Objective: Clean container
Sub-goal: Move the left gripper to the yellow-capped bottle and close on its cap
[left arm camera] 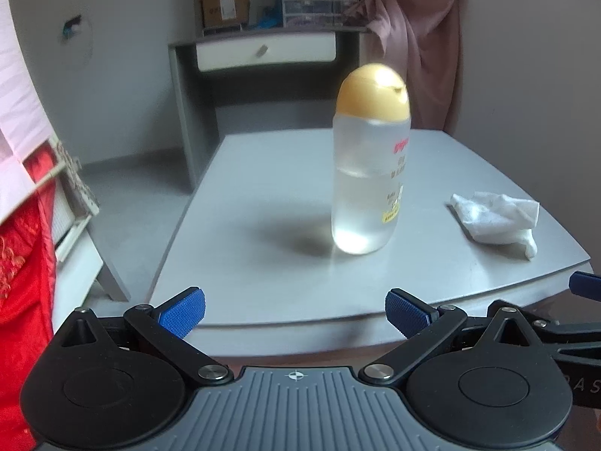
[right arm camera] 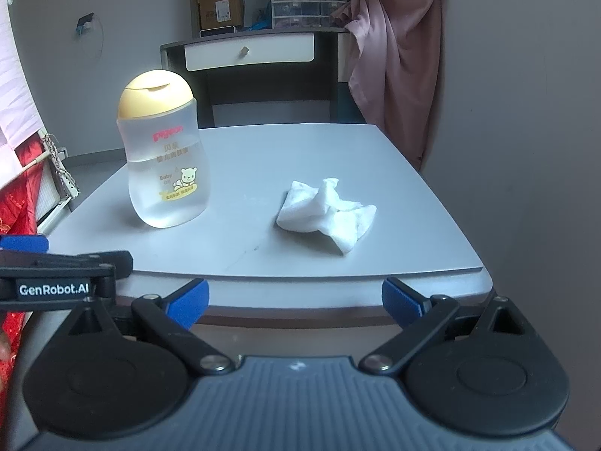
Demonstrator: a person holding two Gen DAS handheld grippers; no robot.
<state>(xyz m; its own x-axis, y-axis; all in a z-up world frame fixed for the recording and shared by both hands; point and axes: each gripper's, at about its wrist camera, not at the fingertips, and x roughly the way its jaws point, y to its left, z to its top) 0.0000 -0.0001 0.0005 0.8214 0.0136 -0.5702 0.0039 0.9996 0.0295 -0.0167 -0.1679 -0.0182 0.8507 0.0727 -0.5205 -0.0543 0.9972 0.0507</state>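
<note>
Your left gripper (left arm camera: 295, 314) has its jaws spread wide and empty, with both blue pads held just short of the near edge of the grey surface (left arm camera: 263, 188). The bottle (left arm camera: 370, 165) stands upright on that surface, ahead of the left jaws and slightly toward the right pad, well apart from both pads. It has a clear body, partly filled with clear liquid, and a closed yellow cap (left arm camera: 373, 92). In the left wrist view the bottle appears blurred.

Your right gripper (right arm camera: 295, 302) likewise has its jaws spread wide and holds nothing, with its pads at the near edge of the surface (right arm camera: 413, 225). From these jaws the bottle (right arm camera: 165, 158) sits ahead and to the left, beyond the left pad's line. Its printed label faces you. A crumpled white cloth (right arm camera: 326, 212) lies flat on the surface ahead of the right jaws, slightly toward the right pad, near the bottle but not touching it.

In the left wrist view the cloth (left arm camera: 496, 220) lies ahead and to the right of the jaws, past the bottle. Part of your left gripper's black frame shows at the left edge of the right wrist view.
</note>
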